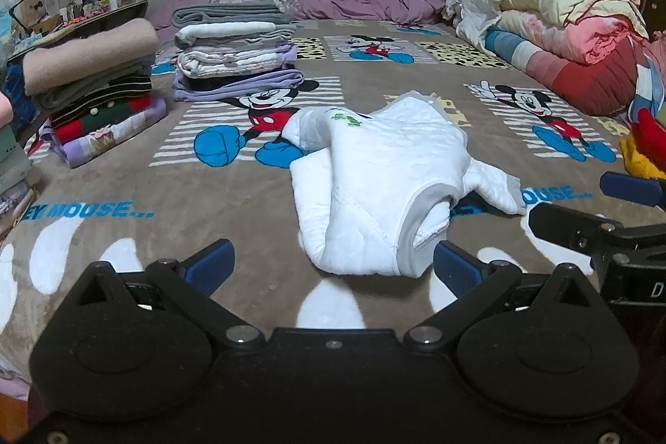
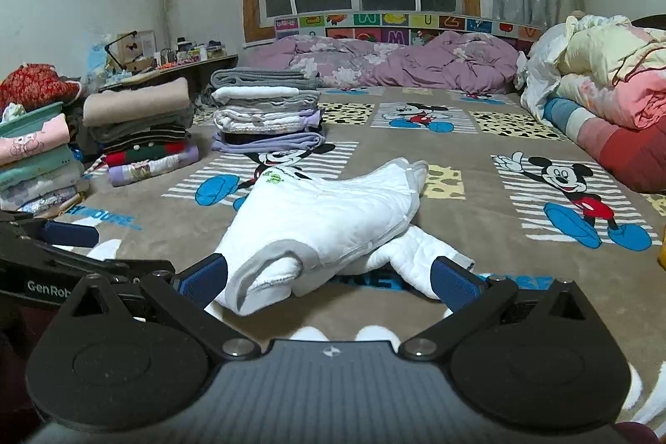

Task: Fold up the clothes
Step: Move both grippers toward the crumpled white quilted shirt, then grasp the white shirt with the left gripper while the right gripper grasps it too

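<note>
Quilted white garment [image 1: 374, 190] lies crumpled mid-blanket [image 1: 125, 186], its grey-trimmed hem rolled under so the inner layers are hidden. Both the left gripper [image 1: 333, 269] and right gripper [image 2: 329, 277] sit spread wide, holding nothing. Only the right view shows the pink-and-teal pile [image 2: 37, 157]; folded stacks [image 1: 237, 57] stand behind.
</note>
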`<state>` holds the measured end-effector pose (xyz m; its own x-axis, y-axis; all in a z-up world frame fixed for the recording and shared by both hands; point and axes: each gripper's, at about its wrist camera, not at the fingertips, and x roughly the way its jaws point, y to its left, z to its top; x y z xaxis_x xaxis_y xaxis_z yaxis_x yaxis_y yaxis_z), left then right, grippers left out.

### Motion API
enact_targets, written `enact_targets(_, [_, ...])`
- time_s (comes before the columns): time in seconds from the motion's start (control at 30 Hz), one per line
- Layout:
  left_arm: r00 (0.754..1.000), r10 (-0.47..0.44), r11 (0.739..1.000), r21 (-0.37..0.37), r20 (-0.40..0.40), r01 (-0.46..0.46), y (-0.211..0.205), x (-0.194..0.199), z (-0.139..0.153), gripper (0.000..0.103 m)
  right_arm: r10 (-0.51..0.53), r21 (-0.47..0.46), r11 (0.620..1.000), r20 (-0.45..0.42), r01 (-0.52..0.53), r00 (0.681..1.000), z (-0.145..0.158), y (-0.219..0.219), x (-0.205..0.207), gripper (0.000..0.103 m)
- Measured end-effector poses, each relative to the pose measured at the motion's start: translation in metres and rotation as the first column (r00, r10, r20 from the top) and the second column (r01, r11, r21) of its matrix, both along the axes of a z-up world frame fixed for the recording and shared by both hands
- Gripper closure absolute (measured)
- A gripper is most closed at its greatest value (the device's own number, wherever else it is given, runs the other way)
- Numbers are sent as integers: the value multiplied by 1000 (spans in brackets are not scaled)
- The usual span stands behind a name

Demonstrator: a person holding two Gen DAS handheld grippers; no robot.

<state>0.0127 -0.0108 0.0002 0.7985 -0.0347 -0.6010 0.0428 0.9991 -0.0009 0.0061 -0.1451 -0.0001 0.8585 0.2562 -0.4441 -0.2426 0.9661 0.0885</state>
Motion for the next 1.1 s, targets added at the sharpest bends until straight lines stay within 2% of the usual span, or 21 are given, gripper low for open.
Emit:
enact_targets(0.3, [999,-14,1000,20,-45,15,-8,14,-16,0,12,28,1000,25,-12,1000,-11,-9,8,0])
enact_targets(0.47, [998,-39,999,-8,-57,38,-2,23,-31,0,18,50,999,43,-20,999,-23,-18,16,0])
enact_targets(0.6, [996,-51,999,-23,-73,49,5,31,-45,0,32,15,999,142,-34,989,-35,-24,16,0])
enact_targets(0.73, [996,-78,997,-27,-50,77,7,36,-57,0,56,-42,998,173,-49,983,-50,-27,24,0])
enact_targets(0.8, [995,-94,996,6,-13,94,4,35,-63,0,65,-64,996,169,-55,983,-56,-31,29,0])
enact_targets(0.93, [990,-137,979,144,-41,142,-4,40,-79,0,86,-110,991,112,-74,990,-74,-29,44,0])
enact_targets(1.1, [987,-157,943,300,18,144,-16,36,-93,0,99,-268,961,80,-74,992,-94,-13,56,0])
